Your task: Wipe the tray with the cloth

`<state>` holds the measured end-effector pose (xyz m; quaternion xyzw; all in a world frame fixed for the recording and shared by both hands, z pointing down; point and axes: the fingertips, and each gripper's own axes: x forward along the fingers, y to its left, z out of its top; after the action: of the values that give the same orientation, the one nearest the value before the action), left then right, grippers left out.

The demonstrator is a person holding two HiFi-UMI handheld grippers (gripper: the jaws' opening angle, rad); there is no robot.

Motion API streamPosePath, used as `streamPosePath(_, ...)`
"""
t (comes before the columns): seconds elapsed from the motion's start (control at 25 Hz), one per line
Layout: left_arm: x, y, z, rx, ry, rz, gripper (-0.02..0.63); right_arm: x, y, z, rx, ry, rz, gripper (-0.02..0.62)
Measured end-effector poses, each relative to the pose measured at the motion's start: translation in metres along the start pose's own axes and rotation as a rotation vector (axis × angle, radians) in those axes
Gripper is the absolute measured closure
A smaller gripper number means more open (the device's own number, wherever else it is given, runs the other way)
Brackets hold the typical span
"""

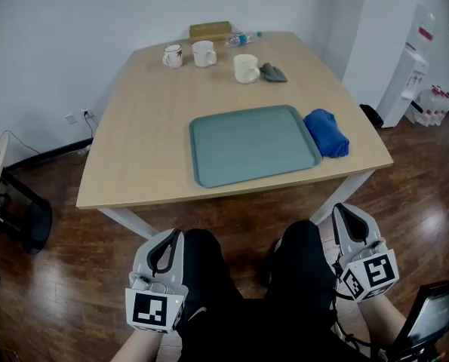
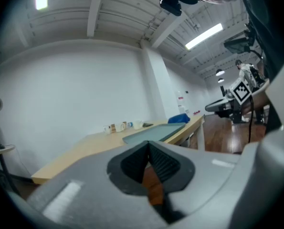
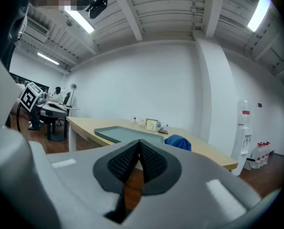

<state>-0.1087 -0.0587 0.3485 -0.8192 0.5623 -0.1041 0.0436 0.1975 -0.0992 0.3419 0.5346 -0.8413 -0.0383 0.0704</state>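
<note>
Blue cloth (image 1: 327, 132) beside tray's (image 1: 253, 143) right edge

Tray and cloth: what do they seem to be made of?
Tray: probably plastic, matte grey-green, judging by its smooth even face and moulded raised rim. Cloth: soft fabric, blue, bunched in rounded folds; the weave is too small to tell.

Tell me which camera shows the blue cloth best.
The head view: the whole blue cloth lies bunched beside the tray, seen from above. The right gripper view shows it small and side-on; the left gripper view shows only a distant speck.
</note>
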Motion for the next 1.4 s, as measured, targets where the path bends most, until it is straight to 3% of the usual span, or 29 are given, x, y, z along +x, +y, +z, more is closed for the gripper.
streamPosePath(0.2, 0.033, 0.026, 0.013, -0.008, 0.001, -0.013, 0.601, 0.013, -0.031, 0.013, 0.139, 0.042, -0.062, 0.589)
streamPosePath(0.32, 0.078, 0.05, 0.026, -0.01, -0.01, -0.063, 0.601, 0.047, -0.069, 0.024, 0.06, 0.064, -0.079, 0.568)
streamPosePath(0.52, 0.161, 0.068, 0.025, -0.034, 0.094, -0.162, 0.6, 0.143, -0.126, 0.018, 0.02, 0.172, -0.035, 0.332)
streamPosePath(0.64, 0.186, 0.077, 0.007, -0.109, 0.208, -0.173, 0.559, 0.195, -0.148, -0.02, -0.037, 0.337, -0.025, 0.274)
streamPosePath(0.76, 0.191, 0.078, -0.013, -0.229, 0.321, -0.206, 0.409, 0.222, -0.161, -0.076, -0.102, 0.531, 0.004, 0.277)
streamPosePath(0.84, 0.188, 0.076, -0.026, -0.277, 0.377, -0.235, 0.371, 0.226, -0.161, -0.094, -0.074, 0.585, 0.043, 0.409)
streamPosePath(0.92, 0.184, 0.074, -0.039, -0.261, 0.428, -0.254, 0.371, 0.229, -0.165, -0.087, -0.066, 0.577, 0.021, 0.467)
streamPosePath(1.12, 0.178, 0.057, -0.05, -0.172, 0.476, -0.303, 0.378, 0.257, -0.166, -0.028, -0.01, 0.391, -0.061, 0.474)
streamPosePath(1.24, 0.181, 0.049, -0.053, -0.144, 0.504, -0.311, 0.38, 0.281, -0.151, -0.028, -0.094, 0.472, -0.045, 0.474)
streamPosePath(1.4, 0.183, 0.046, -0.06, -0.085, 0.564, -0.304, 0.451, 0.307, -0.119, -0.051, -0.196, 0.631, 0.013, 0.475)
